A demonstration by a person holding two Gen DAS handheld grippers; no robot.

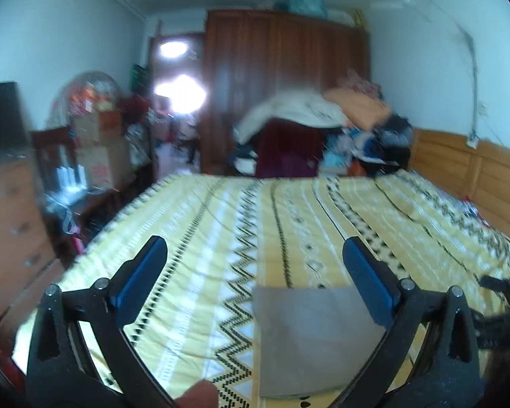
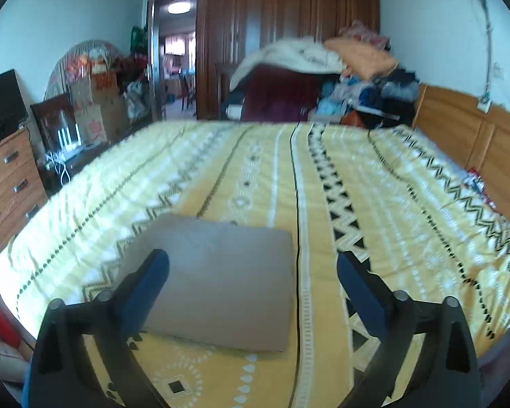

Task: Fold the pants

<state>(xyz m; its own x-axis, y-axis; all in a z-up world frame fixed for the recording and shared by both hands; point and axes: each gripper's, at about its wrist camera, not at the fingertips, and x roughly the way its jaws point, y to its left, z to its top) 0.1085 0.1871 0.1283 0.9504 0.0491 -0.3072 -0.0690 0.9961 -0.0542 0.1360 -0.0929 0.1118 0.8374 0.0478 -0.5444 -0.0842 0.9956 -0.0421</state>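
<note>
Evidently near done | pants (image 2: 221,282) lie as a flat grey rectangle on my bedspread (image 2: 391,204) | left gripper (image 1: 255,258) and right gripper (image 2: 253,265) gape wide, empty | I judge only tidying remains

A: Setting? Home bedroom: bed (image 2: 408,183) under a yellow patterned cover, wooden wardrobe (image 2: 282,17).
B: Agreed. Drawer chest (image 2: 6,176), heaped clothes (image 2: 340,68), open doorway (image 2: 176,51).
</note>
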